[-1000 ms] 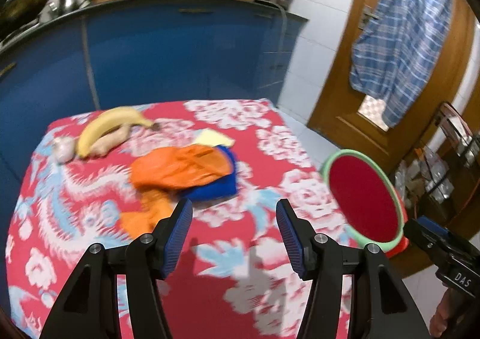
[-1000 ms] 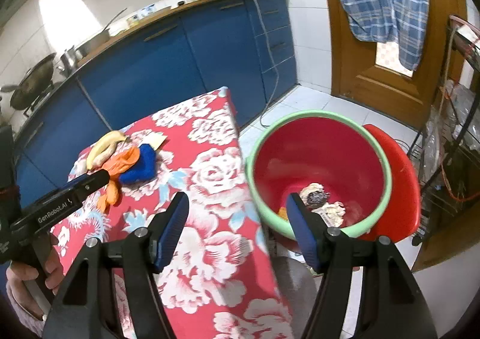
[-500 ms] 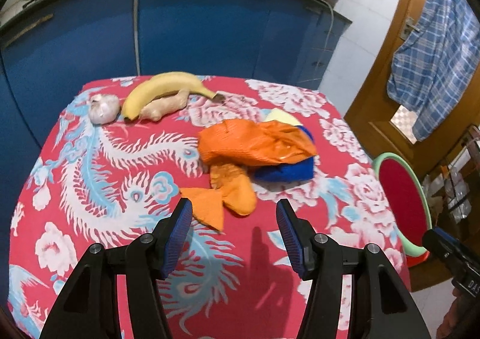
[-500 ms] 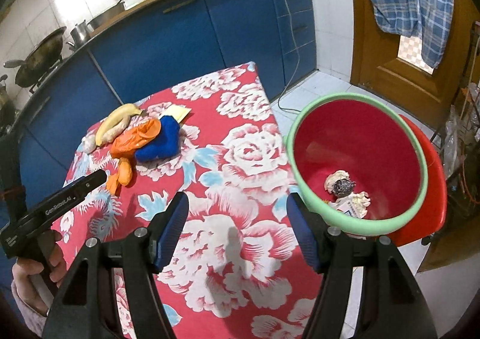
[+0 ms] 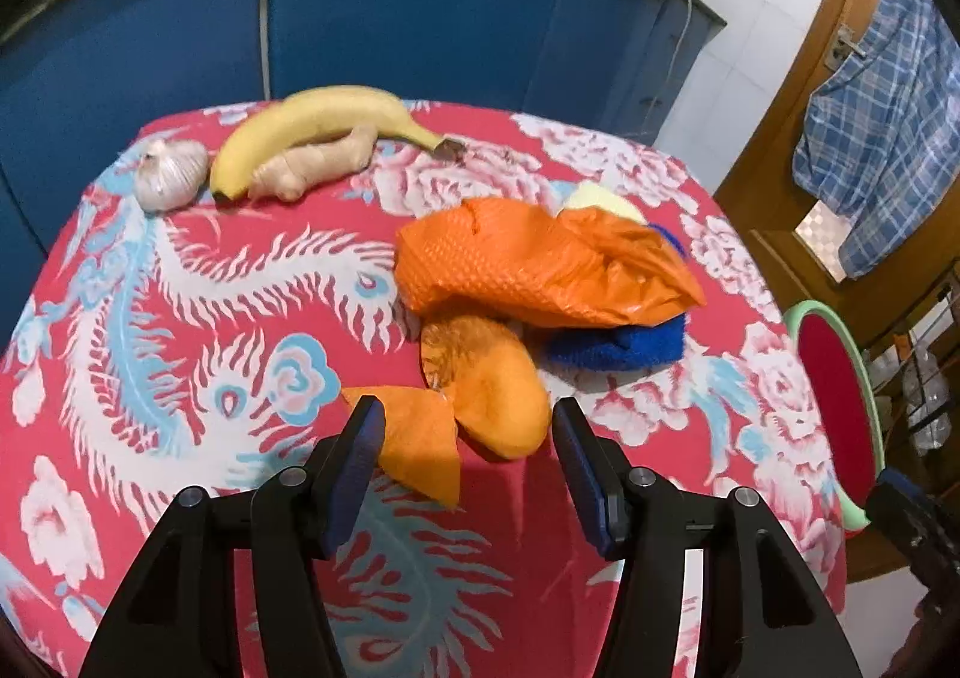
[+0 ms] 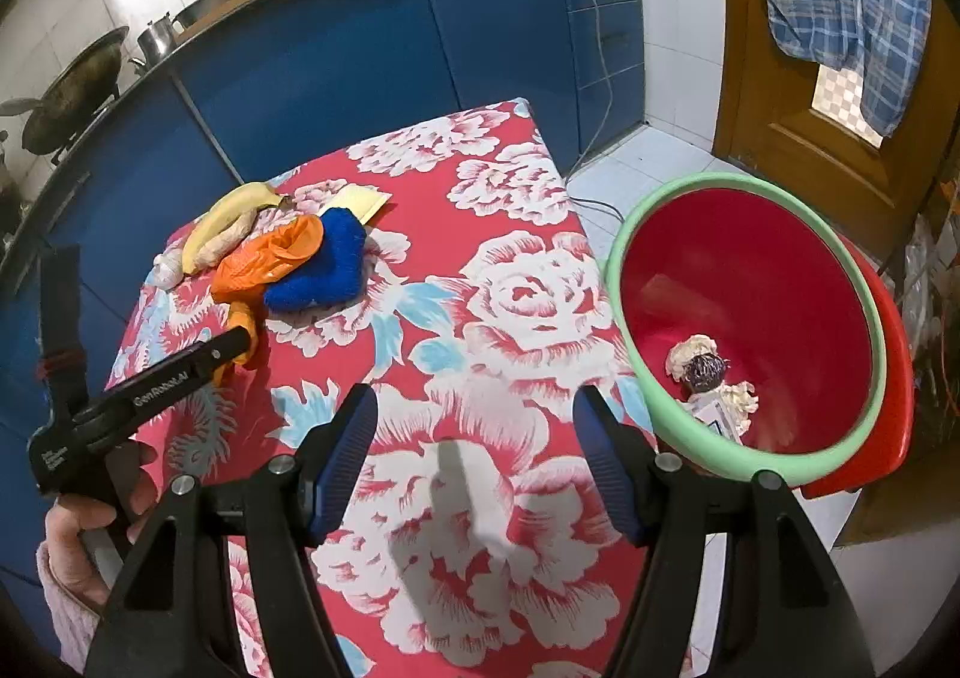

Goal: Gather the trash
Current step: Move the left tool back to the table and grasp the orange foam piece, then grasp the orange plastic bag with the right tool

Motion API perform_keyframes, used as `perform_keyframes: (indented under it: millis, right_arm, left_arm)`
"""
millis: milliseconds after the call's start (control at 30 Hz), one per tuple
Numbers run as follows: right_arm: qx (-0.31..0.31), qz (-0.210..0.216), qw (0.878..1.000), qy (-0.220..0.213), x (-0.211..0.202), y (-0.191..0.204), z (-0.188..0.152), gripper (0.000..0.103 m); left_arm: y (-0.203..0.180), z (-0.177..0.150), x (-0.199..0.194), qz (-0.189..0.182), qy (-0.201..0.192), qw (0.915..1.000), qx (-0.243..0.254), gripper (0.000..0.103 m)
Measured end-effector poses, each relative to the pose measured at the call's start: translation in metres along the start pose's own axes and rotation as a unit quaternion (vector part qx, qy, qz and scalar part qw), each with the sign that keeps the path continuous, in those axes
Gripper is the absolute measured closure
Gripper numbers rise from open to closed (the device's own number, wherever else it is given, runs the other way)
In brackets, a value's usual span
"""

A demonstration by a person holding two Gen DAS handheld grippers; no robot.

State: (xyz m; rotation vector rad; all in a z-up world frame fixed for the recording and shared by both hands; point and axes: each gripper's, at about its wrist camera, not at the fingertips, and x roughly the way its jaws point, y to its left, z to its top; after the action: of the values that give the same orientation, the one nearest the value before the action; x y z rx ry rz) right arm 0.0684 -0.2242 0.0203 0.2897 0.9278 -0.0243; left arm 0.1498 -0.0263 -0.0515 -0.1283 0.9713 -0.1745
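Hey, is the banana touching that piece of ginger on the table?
Touching. The left wrist view shows the ginger lying tight against the inner curve of the banana, with no tablecloth visible between them.

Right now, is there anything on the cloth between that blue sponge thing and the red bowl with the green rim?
No. In the right wrist view only bare flowered tablecloth lies between the blue sponge and the red bowl, which stands beyond the table's edge.

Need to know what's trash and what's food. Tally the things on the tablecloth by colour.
Orange: 3 (bag, two peels)
Yellow: 2 (banana, card)
Blue: 1 (cloth)
Tan: 1 (ginger)
White: 1 (garlic)
Total: 8
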Motion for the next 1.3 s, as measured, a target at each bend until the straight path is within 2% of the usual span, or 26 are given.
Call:
perform_keyframes:
  millis: [67,133,200,400,733,833,1133,1300]
  right_arm:
    - [0.001,0.002,1.0,0.003,0.003,0.001,0.001,0.034]
    - [0.0,0.005,1.0,0.007,0.007,0.003,0.003,0.034]
    - [-0.005,0.007,1.0,0.009,0.01,0.007,0.006,0.034]
    - [-0.022,0.016,1.0,0.008,0.014,0.024,0.013,0.034]
    - [-0.046,0.049,0.998,0.018,0.035,0.063,0.021,0.034]
    - [-0.048,0.066,0.996,0.028,0.045,0.077,0.027,0.034]
    - [-0.078,0.094,0.992,0.027,0.076,0.136,0.047,0.034]
    - [-0.094,0.09,0.991,0.029,0.106,0.16,0.054,0.034]
  left_arm:
    - [0.001,0.0,0.001,-0.001,-0.003,1.0,0.001,0.044]
    - [0.002,0.001,0.001,-0.007,-0.006,1.0,-0.002,0.048]
    - [0.003,0.001,0.0,-0.013,-0.009,0.9999,-0.002,0.061]
    - [0.005,-0.001,-0.012,-0.019,-0.026,0.9994,0.008,0.082]
    - [0.039,0.004,-0.048,-0.02,-0.065,0.9974,-0.026,0.084]
    - [0.056,0.007,-0.055,-0.009,-0.071,0.9965,-0.042,0.084]
    - [0.093,0.009,-0.056,0.008,-0.072,0.9947,-0.074,0.084]
    - [0.1,0.003,-0.051,0.011,-0.073,0.9944,-0.076,0.084]
